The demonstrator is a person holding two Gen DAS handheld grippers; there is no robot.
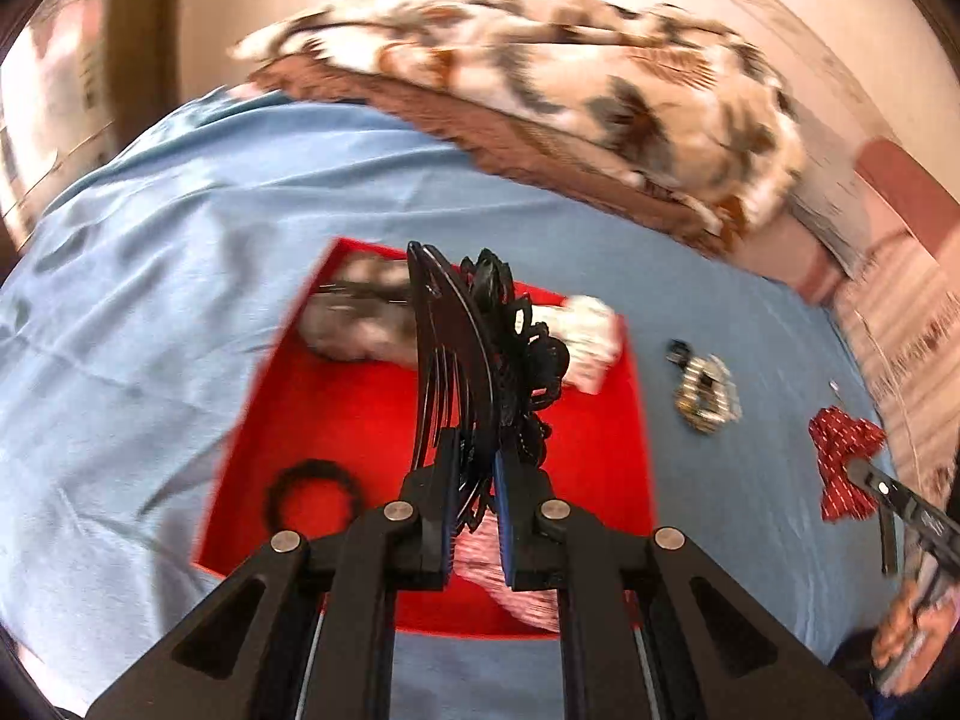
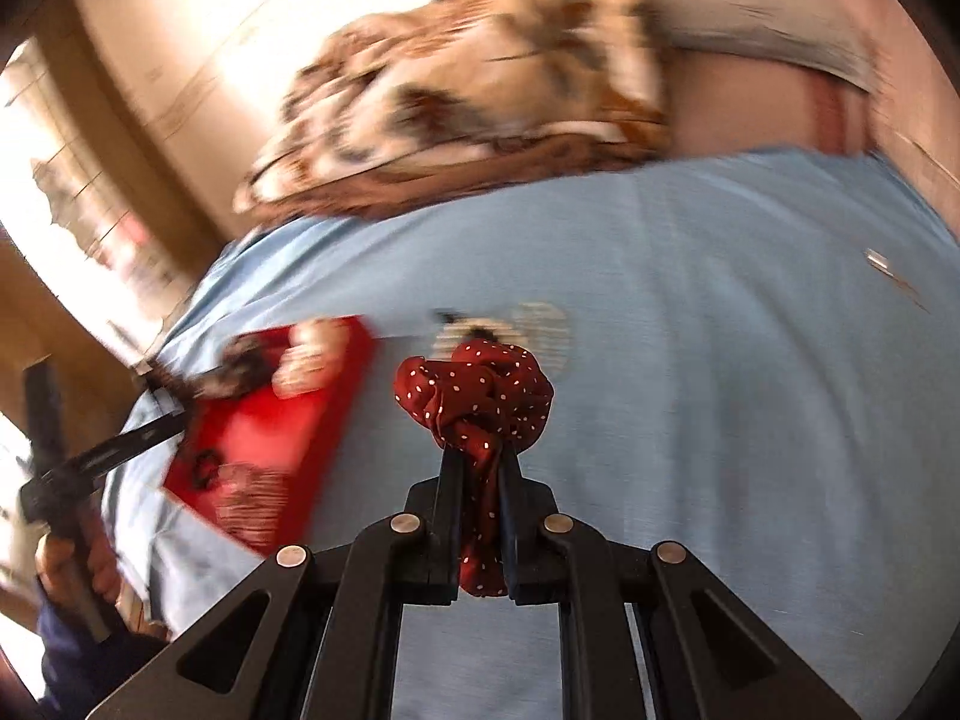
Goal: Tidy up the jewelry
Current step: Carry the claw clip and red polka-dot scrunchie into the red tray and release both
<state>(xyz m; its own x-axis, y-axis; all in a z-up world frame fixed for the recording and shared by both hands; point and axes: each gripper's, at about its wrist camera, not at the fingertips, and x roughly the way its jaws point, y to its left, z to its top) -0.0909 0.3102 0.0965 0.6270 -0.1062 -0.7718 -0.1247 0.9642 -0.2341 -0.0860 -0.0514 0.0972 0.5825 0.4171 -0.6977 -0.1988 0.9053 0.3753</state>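
Note:
My left gripper [image 1: 477, 444] is shut on a black hair comb with a lacy flower [image 1: 474, 354] and holds it above the red tray [image 1: 606, 480]. The tray holds a black hair tie [image 1: 313, 495], a grey-white fluffy item [image 1: 360, 324], a white item [image 1: 585, 336] and a pink striped item [image 1: 522, 594]. My right gripper [image 2: 480, 456] is shut on a dark red white-dotted scrunchie [image 2: 480, 390], above the blue sheet to the right of the tray [image 2: 270, 414]. It also shows at the right of the left wrist view [image 1: 843, 450]. A silver striped clip [image 1: 705, 396] lies right of the tray.
The blue sheet [image 1: 150, 300] covers the bed. A crumpled brown-and-white patterned blanket [image 1: 570, 78] lies along the far side. A small thin metal pin [image 2: 888, 270] lies on the sheet at the right. The clip also shows beyond the scrunchie [image 2: 540, 324].

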